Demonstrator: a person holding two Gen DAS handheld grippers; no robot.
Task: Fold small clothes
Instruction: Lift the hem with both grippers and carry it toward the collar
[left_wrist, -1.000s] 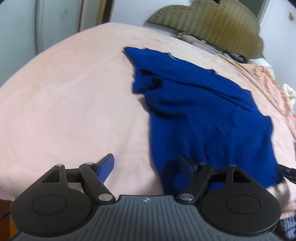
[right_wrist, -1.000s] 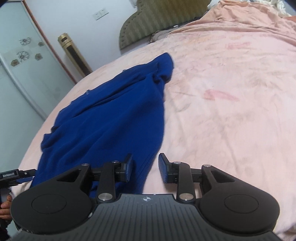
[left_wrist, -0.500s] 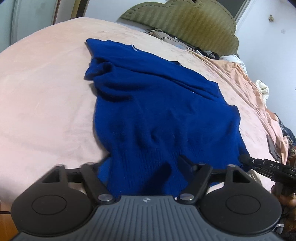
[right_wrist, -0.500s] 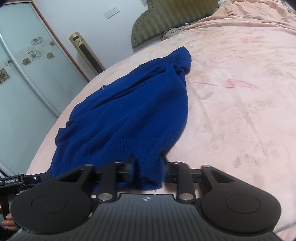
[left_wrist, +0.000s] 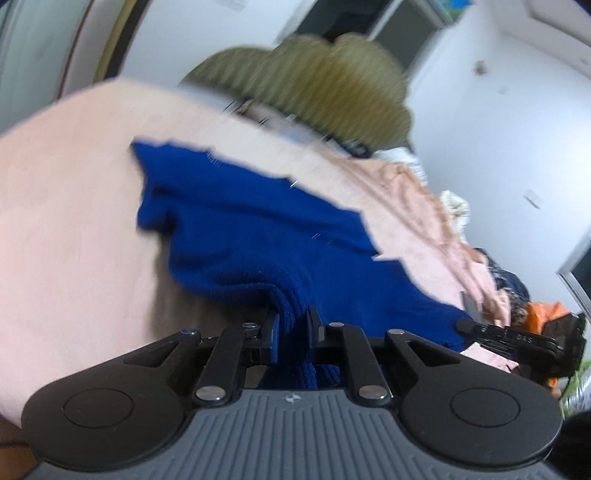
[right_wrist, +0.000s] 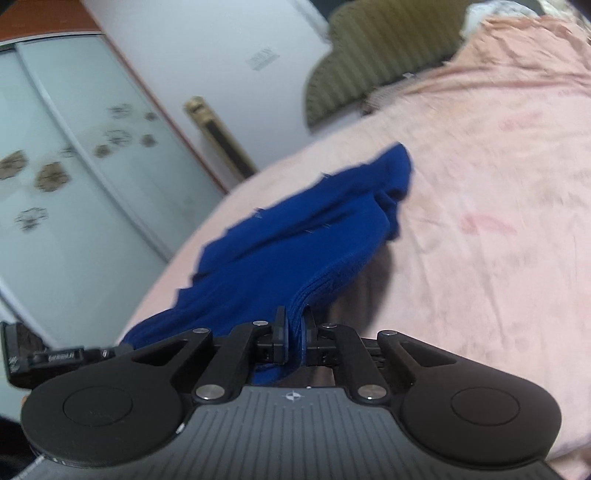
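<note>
**Both tongs clamping the sweater hem**

Left tongs (left_wrist: 293, 334) are gripping the ribbed hem of the blue sweater (left_wrist: 258, 236), with both pads closed on a bunched fold of knit. Right tongs (right_wrist: 293, 334) are pinching the same hem at its other corner, and the jaws are standing nearly together with only the cloth between them.

1. Orientation. I am holding the hem end nearest to me, and the sweater's long axis is running away from me toward the olive headboard (left_wrist: 317, 85). In the left wrist view, the far end is lying up and to the left; in the right wrist view, it (right_wrist: 295, 251) is tapering up and to the right, ending in a crumpled point.

2. Pose. I am holding both tongs low over the near edge of the bed (left_wrist: 66, 206), pointing forward along the garment. Each view is showing the other tool at its edge: the right one at the right side of the left wrist view, the left one at the left side of the right wrist view. Both views are tilting and blurring.

3. Appearance. The sweater is a deep blue knit with a ribbed hem. The gripped edge is rising off the pink bedspread (right_wrist: 498, 229) and casting a shadow beneath it, while the far part is lying on the spread in loose folds.
</note>
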